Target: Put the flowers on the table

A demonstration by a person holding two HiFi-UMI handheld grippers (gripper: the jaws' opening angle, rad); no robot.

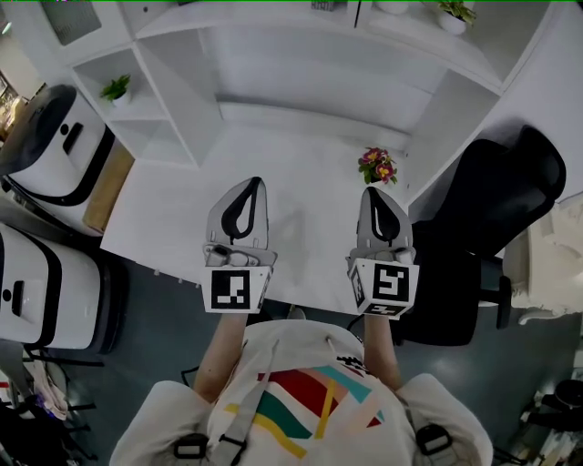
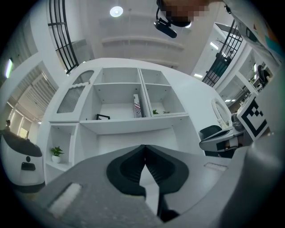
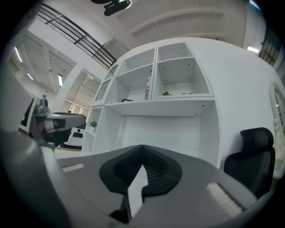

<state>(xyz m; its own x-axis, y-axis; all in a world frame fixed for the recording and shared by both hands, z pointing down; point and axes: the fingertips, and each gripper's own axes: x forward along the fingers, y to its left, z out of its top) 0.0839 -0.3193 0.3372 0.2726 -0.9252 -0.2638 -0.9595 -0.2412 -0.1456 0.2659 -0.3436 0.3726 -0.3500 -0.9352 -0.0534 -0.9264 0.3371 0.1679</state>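
A small pot of pink and purple flowers [image 1: 377,167] stands on the white table [image 1: 191,200] near its right edge. My right gripper [image 1: 378,189] hovers just in front of the pot, shut with nothing in it; its tips meet in the right gripper view [image 3: 142,147]. My left gripper [image 1: 252,182] hangs over the middle of the table, also shut and empty, its tips meeting in the left gripper view [image 2: 143,146]. The flowers do not show in either gripper view.
White shelving [image 1: 301,64] rises behind the table, with a small green plant [image 1: 116,89] in a left cubby and another plant [image 1: 453,13] on top. A black office chair [image 1: 496,196] stands at the right. White machines [image 1: 50,146] stand at the left.
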